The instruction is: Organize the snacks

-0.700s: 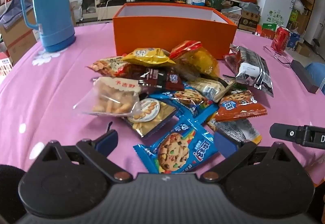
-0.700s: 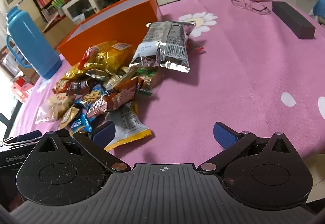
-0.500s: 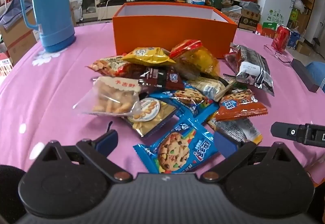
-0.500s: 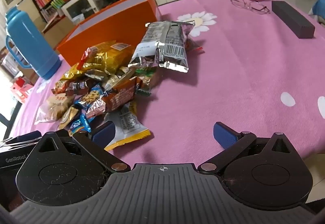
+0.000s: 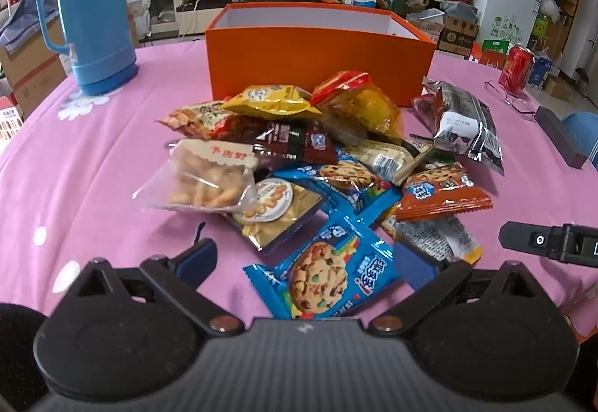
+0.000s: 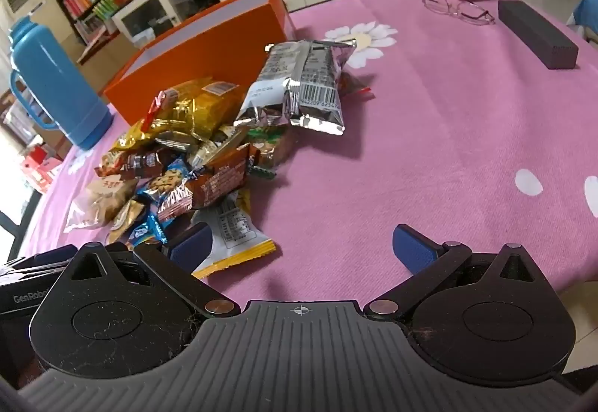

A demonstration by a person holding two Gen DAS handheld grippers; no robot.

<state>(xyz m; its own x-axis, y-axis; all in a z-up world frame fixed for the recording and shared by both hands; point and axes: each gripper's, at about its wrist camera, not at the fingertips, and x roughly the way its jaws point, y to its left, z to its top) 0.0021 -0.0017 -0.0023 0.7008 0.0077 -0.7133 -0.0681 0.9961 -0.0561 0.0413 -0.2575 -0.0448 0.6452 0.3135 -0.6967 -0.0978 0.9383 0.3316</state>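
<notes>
**Left wrist view: both grippers wide, snack pile untouched in front of the box**

Left wrist view: left gripper [image 5: 304,260] spread wide at lower centre of frame, pads off everything. Blue cookie packet [image 5: 325,277] lay flat between the fingers, not pinched. Snack pile [image 5: 299,157] mid-frame on pink tablecloth [image 5: 82,165]: clear bag of puffs [image 5: 202,180] at left of pile, yellow packet [image 5: 273,101] on top toward the back, orange-red cookie packet [image 5: 441,193] at right, silver packet [image 5: 463,124] further right and apart from the heap's core. Orange box [image 5: 317,57] just behind the pile, upper centre, open top, inside not visible. Blue thermos [image 5: 89,8] upper left. Red can [image 5: 517,68] and glasses [image 5: 512,101] at right edge.

Right wrist view: right gripper [image 6: 302,249] also wide open, lower centre, nothing between the fingers but bare cloth. White-and-yellow packet [image 6: 235,236] touched or sat just beside the left pad [image 6: 190,247]; contact unclear. Pile at left of frame, silver packet [image 6: 302,83] upper centre, box [image 6: 209,53] behind it. Dark block [image 6: 534,32] upper right, well apart from snacks.
</notes>
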